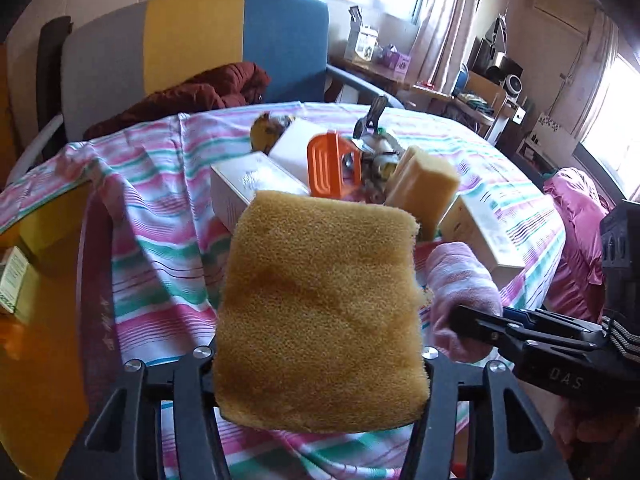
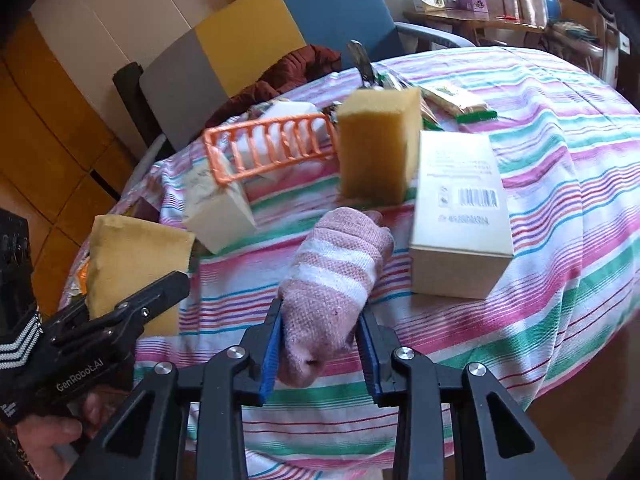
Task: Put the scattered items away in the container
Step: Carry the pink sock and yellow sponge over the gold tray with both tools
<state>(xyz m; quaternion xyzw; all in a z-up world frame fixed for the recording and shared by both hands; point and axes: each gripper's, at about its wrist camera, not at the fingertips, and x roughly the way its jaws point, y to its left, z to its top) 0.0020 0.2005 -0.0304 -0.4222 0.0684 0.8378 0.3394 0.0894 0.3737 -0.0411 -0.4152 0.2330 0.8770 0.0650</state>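
Both grippers are loaded, so the step in hand looks like the carry toward the container. Nearest, the left gripper [image 1: 320, 376] has its fingers closed on a flat yellow sponge [image 1: 320, 312], which stands up between them and hides much of the view ahead. The right gripper [image 2: 320, 344] has its blue-padded fingers [image 2: 272, 352] pressed on either side of a pink and white striped sock [image 2: 336, 276], whose toe end points forward past the fingertips; both things appear lifted off the striped cloth of the table [image 2: 540, 184]. Just beyond and to the right of the right fingers lies a white carton with a barcode [image 2: 460, 216]; further ahead a second sponge block [image 2: 378, 148] stands upright, with another white box [image 2: 220, 208] to its left. Beyond these is the orange slatted basket [image 2: 272, 148], which I take to be the container; it looks tilted or on its side, with a white box [image 2: 292, 116] showing behind its slats, though whether that box is inside it I cannot tell. A black clip [image 2: 362, 62] and some packets lie past it. The next move calls for bringing each load over the basket's opening and releasing, and the tilt may need correcting first.
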